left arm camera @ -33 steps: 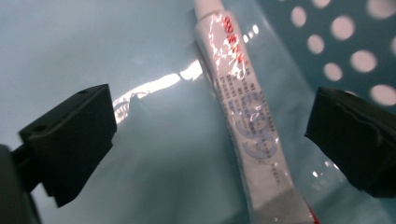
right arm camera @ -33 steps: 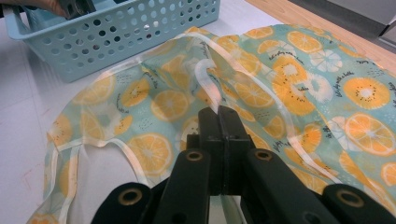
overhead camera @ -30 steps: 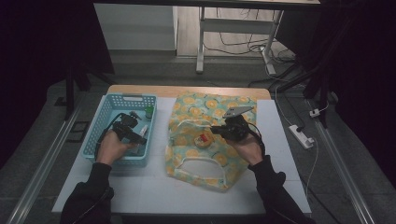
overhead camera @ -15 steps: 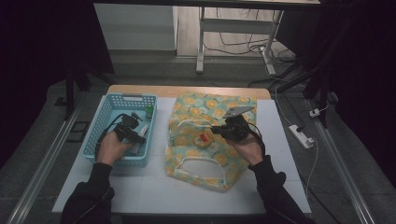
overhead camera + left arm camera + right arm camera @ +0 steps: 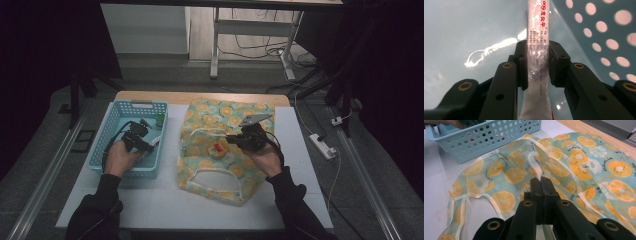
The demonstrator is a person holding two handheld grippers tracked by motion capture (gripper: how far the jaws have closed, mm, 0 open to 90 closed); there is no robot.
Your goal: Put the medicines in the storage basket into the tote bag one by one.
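So the left gripper (image 5: 537,62) is down inside the blue basket (image 5: 107,131), which sits at the left edge of the table (image 5: 160,210), and its jaws have just been closing on a white tube (image 5: 537,37) with red print on it. In the left gripper view the tube runs straight up between the two pads and they look to be pressing its sides, so I'd call it gripped. The tube lies on the basket floor close to the perforated wall.

Over on the right, the right gripper (image 5: 541,186) is clamped tight on the pale handle strap (image 5: 536,167) of the orange-slice tote bag (image 5: 227,112), which is spread flat across the middle of the table. Looks like it's holding the mouth up so stuff can go in. There's a small red-and-yellow item (image 5: 218,148) sitting at the bag opening, can't tell what it is.

What could go wrong, in my opinion: the tube is soft and slick, and it's gripped partway along, so it could squish or slide out on the lift. It's also near the basket wall, so a tilted lift could snag the rim. And if the strap slips from the right jaws, the bag mouth flops shut before the tube gets there.
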